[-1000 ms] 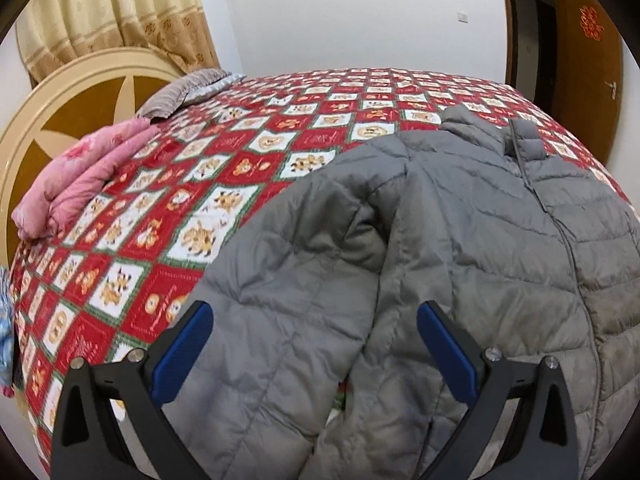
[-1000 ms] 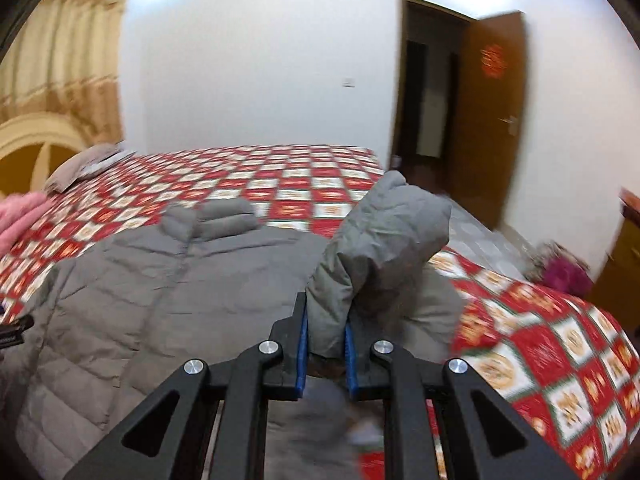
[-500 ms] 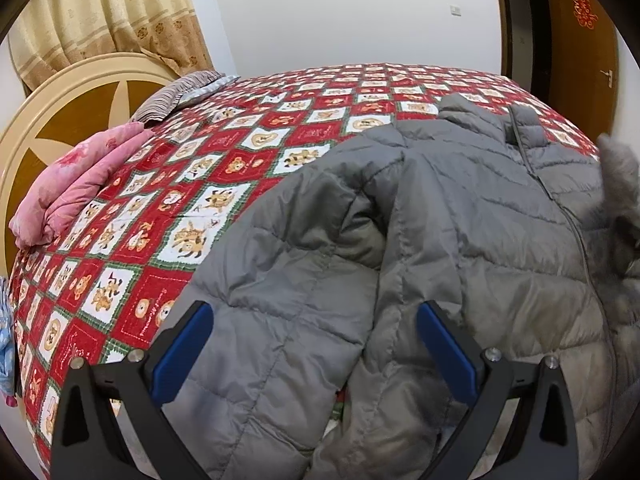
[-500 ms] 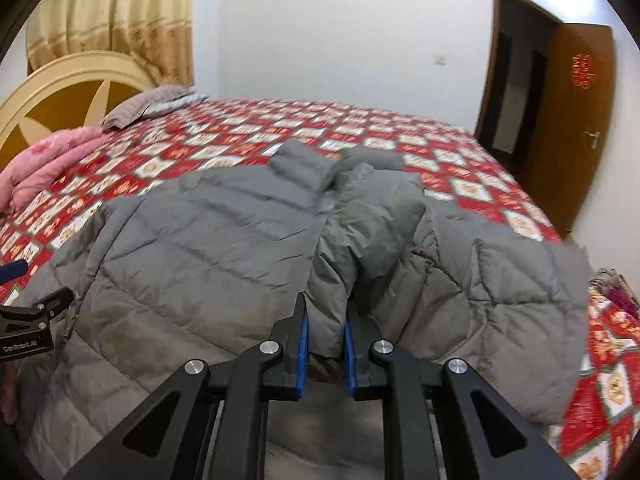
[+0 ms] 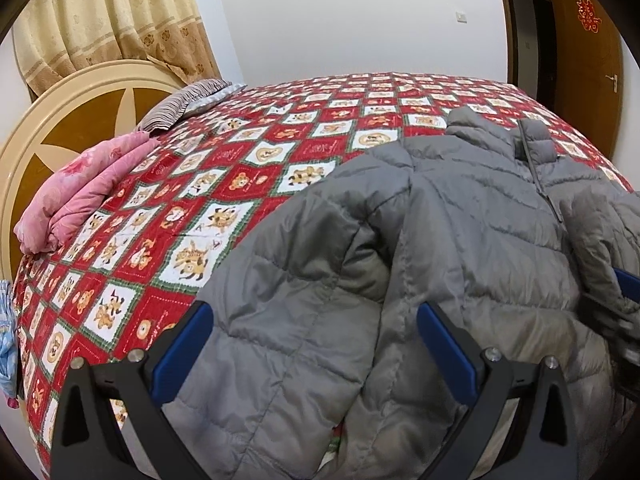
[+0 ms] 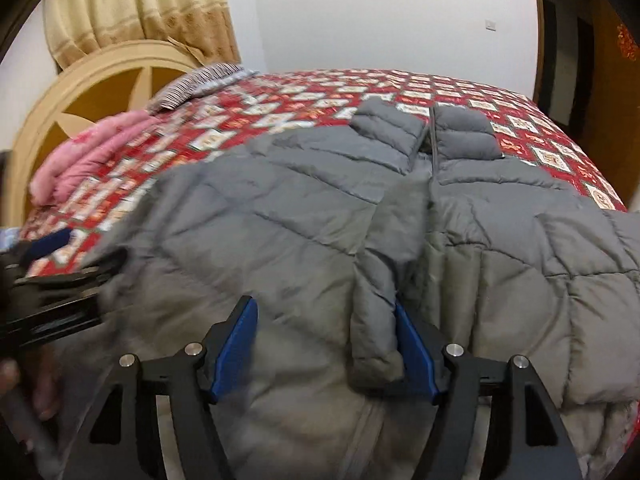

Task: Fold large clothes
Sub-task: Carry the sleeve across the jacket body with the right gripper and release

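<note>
A large grey puffer jacket [image 5: 460, 240] lies front up on the bed, collar toward the far side; it also fills the right wrist view [image 6: 280, 208]. Its right sleeve [image 6: 380, 272] is folded across the chest along the zipper. My right gripper [image 6: 326, 340] is open just above the jacket, and the sleeve's cuff rests against its right finger [image 6: 412, 352]. My left gripper [image 5: 314, 344] is open and empty, hovering over the jacket's left sleeve [image 5: 288, 320] near the bed's near edge. The right gripper's blue pad shows at the right edge of the left wrist view [image 5: 628, 280].
The bed has a red and white patchwork quilt [image 5: 248, 184]. A folded pink blanket [image 5: 80, 192] and a striped pillow [image 5: 180, 104] lie by the round cream headboard [image 5: 60, 128]. A brown door [image 5: 588, 60] stands open at the far right.
My right gripper carried the sleeve across onto the jacket's chest, lowered it and opened, letting it go. My left gripper stayed open over the left sleeve, barely moving.
</note>
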### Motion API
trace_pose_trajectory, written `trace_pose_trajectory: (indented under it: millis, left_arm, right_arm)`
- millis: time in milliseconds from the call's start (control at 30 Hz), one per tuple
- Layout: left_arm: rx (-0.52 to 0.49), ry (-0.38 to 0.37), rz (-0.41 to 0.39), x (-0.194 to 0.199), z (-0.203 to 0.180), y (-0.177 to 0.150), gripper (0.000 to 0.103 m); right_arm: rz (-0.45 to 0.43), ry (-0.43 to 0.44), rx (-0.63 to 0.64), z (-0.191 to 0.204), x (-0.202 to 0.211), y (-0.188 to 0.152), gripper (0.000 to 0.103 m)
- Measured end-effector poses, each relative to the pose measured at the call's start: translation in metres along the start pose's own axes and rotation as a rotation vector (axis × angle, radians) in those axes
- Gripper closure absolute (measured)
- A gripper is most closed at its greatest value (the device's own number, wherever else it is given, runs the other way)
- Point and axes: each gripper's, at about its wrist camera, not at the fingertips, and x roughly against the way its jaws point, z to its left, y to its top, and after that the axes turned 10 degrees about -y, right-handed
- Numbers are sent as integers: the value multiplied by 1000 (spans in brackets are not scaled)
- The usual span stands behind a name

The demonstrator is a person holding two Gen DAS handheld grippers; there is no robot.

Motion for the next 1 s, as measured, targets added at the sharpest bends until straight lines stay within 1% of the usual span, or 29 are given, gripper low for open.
trace_pose_trajectory:
  millis: [100,167,200,267,333,400,433,500,533,567,633,733,800,867,933,967,1000]
  left_arm:
    - [-6,1,-6,-1,-1,1,0]
    - [5,-2,-4,-3,-1,2,0]
    - [15,-7,-4,-4,-1,2,0]
    - [34,-19,-12,-4,-3,3,0]
    - [53,-39,-36,0,-5,5,0]
    - [57,-60,-61,6,-10,7,0]
    - [52,-63,-64,6,-12,8,0]
    - [29,-69,-65,6,-18,10,0]
    - [23,-73,-63,5,-20,10,0]
    - [19,-77,-61,4,-22,10,0]
    - [13,-79,-54,1,-25,10,0]
    - [8,-81,-47,-2,-30,9,0]
    - [6,-81,-45,-3,-32,9,0]
    - [3,-79,-43,-3,-33,8,0]
    - [9,-83,-48,-1,-34,9,0]
    - [9,-86,-55,0,-34,9,0]
    - [8,-86,-63,2,-35,10,0]
  right_arm:
    - [-48,39,-36,-20,38,-3,34]
    - [-106,12,-92,-48,62,-5,34]
    - [-125,-22,-124,-62,68,-4,34]
    - [-149,-166,-238,-110,73,-1,34]
    - [-130,-314,-391,-162,66,-1,34]
    - [-89,-392,-488,-200,51,-4,34]
    - [-68,-399,-492,-206,43,-5,34]
    - [19,-362,-448,-206,15,-7,34]
    - [35,-353,-426,-199,7,-8,34]
    - [36,-349,-405,-195,3,-7,34]
    - [41,-352,-319,-173,-6,-5,34]
    - [58,-361,-260,-156,-18,-9,34]
    - [106,-384,-193,-149,-37,-11,34]
    - [115,-389,-188,-150,-38,-11,33]
    - [119,-408,-204,-152,-30,-8,34]
    - [96,-428,-211,-150,-21,-5,34]
    - [42,-437,-208,-140,-6,0,34]
